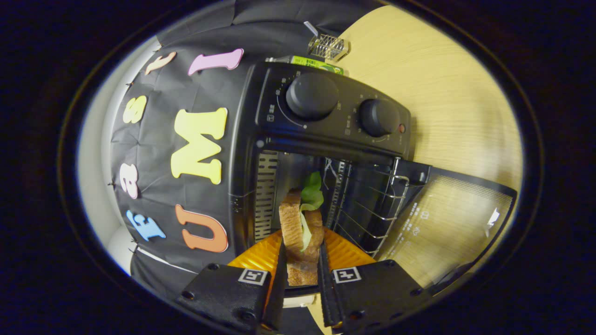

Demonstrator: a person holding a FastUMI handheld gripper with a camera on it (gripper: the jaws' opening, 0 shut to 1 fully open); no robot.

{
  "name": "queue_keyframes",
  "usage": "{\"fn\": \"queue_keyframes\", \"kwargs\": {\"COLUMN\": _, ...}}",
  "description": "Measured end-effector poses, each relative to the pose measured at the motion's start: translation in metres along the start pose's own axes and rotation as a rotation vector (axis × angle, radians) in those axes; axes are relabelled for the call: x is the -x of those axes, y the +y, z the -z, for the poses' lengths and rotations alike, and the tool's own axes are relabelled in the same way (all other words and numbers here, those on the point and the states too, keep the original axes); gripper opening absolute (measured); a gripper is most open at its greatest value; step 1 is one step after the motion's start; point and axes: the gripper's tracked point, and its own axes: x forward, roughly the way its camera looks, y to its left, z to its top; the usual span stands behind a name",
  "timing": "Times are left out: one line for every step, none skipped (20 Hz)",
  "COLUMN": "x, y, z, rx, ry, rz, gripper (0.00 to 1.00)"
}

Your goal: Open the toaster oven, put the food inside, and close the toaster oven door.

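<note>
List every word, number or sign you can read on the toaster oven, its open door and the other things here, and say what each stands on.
No text is clear enough to quote.
toaster oven: white marks around both knobs, too small to read.
door, open: white print and symbols on the glass, blurred.
green bottle behind the oven: label too small.
tool, shut on the sandwich: a square marker on each side, patterns, no words.
</note>
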Motion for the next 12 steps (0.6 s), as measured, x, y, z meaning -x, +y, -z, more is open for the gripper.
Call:
{"fn": "queue_keyframes", "kwargs": {"x": -0.005, "y": -0.001, "z": -0.003, "rx": -0.005, "ry": -0.004, "rz": 0.007, "gripper": 0.41}}
{"fn": "queue_keyframes", "kwargs": {"x": -0.011, "y": 0.005, "z": -0.003, "rx": -0.012, "ry": -0.016, "rz": -0.003, "gripper": 0.43}}
{"fn": "queue_keyframes", "kwargs": {"x": -0.013, "y": -0.001, "z": -0.003, "rx": 0.009, "ry": -0.024, "rz": 0.030, "gripper": 0.46}}
{"fn": "queue_keyframes", "kwargs": {"x": -0.015, "y": -0.003, "z": -0.002, "rx": 0.043, "ry": -0.019, "rz": 0.050, "gripper": 0.52}}
{"fn": "queue_keyframes", "kwargs": {"x": -0.015, "y": -0.005, "z": 0.000, "rx": 0.071, "ry": 0.000, "rz": 0.067, "gripper": 0.52}}
{"fn": "queue_keyframes", "kwargs": {"x": -0.013, "y": -0.007, "z": 0.004, "rx": 0.097, "ry": 0.017, "rz": 0.087, "gripper": 0.56}}
{"fn": "queue_keyframes", "kwargs": {"x": -0.013, "y": -0.010, "z": 0.005, "rx": 0.126, "ry": 0.034, "rz": 0.114, "gripper": 0.60}}
{"fn": "queue_keyframes", "kwargs": {"x": -0.010, "y": -0.012, "z": 0.010, "rx": 0.171, "ry": 0.070, "rz": 0.132, "gripper": 0.64}}
{"fn": "queue_keyframes", "kwargs": {"x": -0.010, "y": -0.013, "z": 0.018, "rx": 0.219, "ry": 0.102, "rz": 0.155, "gripper": 0.70}}
{"fn": "queue_keyframes", "kwargs": {"x": -0.007, "y": -0.015, "z": 0.028, "rx": 0.298, "ry": 0.150, "rz": 0.182, "gripper": 0.75}}
{"fn": "queue_keyframes", "kwargs": {"x": 0.000, "y": -0.016, "z": 0.031, "rx": 0.396, "ry": 0.164, "rz": 0.211, "gripper": 0.81}}
{"fn": "queue_keyframes", "kwargs": {"x": 0.001, "y": -0.018, "z": 0.036, "rx": 0.468, "ry": 0.190, "rz": 0.233, "gripper": 0.86}}
